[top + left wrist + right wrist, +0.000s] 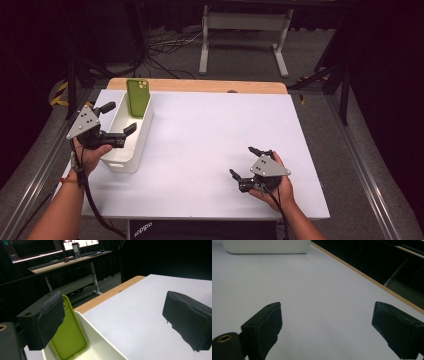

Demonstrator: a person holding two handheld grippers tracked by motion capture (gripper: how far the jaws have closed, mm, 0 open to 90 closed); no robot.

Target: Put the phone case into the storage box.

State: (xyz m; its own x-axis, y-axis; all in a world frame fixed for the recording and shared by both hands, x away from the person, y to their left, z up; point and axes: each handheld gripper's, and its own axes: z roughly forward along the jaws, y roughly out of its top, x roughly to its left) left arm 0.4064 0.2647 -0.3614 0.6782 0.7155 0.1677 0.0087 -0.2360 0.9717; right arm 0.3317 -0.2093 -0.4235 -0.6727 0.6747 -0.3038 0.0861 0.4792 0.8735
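A lime-green phone point(138, 97) stands upright against the far end wall of a long white bin point(142, 137) at the table's left side. The left gripper point(119, 118) hovers over the bin's near half, open and holding nothing. In the left gripper view the phone point(70, 337) leans in the bin point(100, 340) just behind the left jaw, and the left gripper point(115, 320) has its jaws wide apart. The right gripper point(244, 161) is low over the table's near right part, open and empty. In its own view the right gripper point(329, 325) faces bare tabletop, with the bin point(265, 246) far off.
The white table top point(215, 135) has a wooden strip point(200, 85) along its far edge. Beyond it are a white desk frame point(244, 22) and floor cables point(165, 45). A desk with monitors point(35, 250) stands in the background. A black item point(150, 229) sits below the near edge.
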